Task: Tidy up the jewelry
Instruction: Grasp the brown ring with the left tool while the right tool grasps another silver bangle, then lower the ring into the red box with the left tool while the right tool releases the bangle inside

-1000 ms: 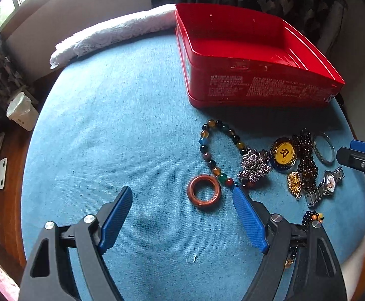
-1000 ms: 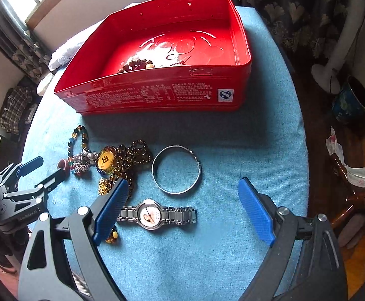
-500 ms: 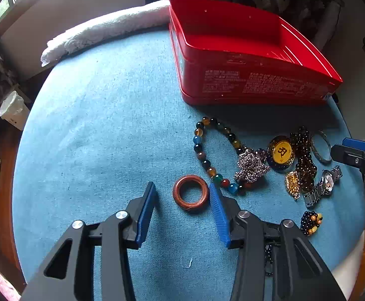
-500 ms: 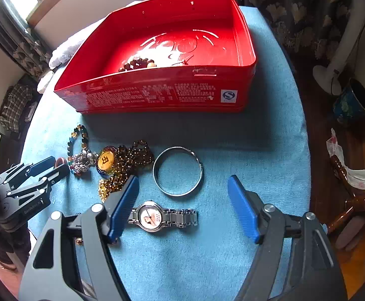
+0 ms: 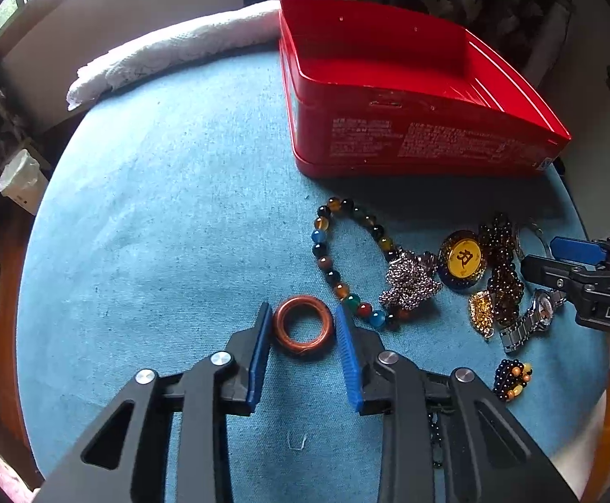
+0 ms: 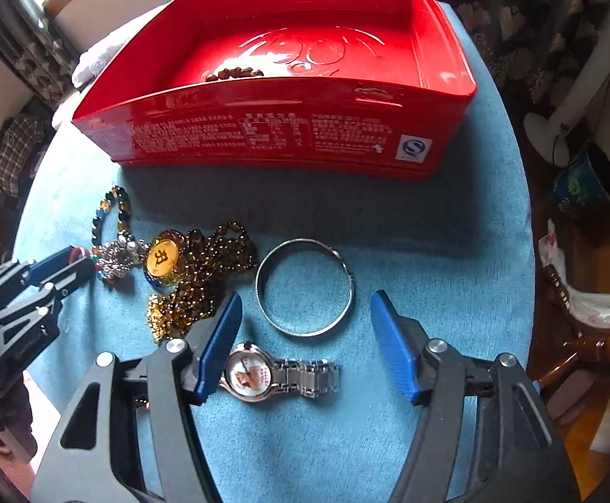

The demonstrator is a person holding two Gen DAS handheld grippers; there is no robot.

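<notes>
**Left gripper closing in on the copper ring**

Left gripper (image 5: 303, 327) sits narrow, its 2 blue pads on either side of the copper ring (image 5: 303, 325) lying on the blue cloth (image 5: 171, 209); can't tell if they touch it. Right gripper (image 6: 305, 314) gapes wide around the silver bangle (image 6: 305, 287), wristwatch (image 6: 280, 375) just below. Red tin (image 6: 271, 138) behind.

White lace cloth (image 5: 171, 58), blue tablecloth (image 5: 171, 209), floral curtain (image 6: 527, 12), white fan (image 6: 577, 96)

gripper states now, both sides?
Left gripper: fingers nearly closed around the reddish-brown ring, contact unclear.
Right gripper: open, over the silver bangle, holding nothing.
</notes>
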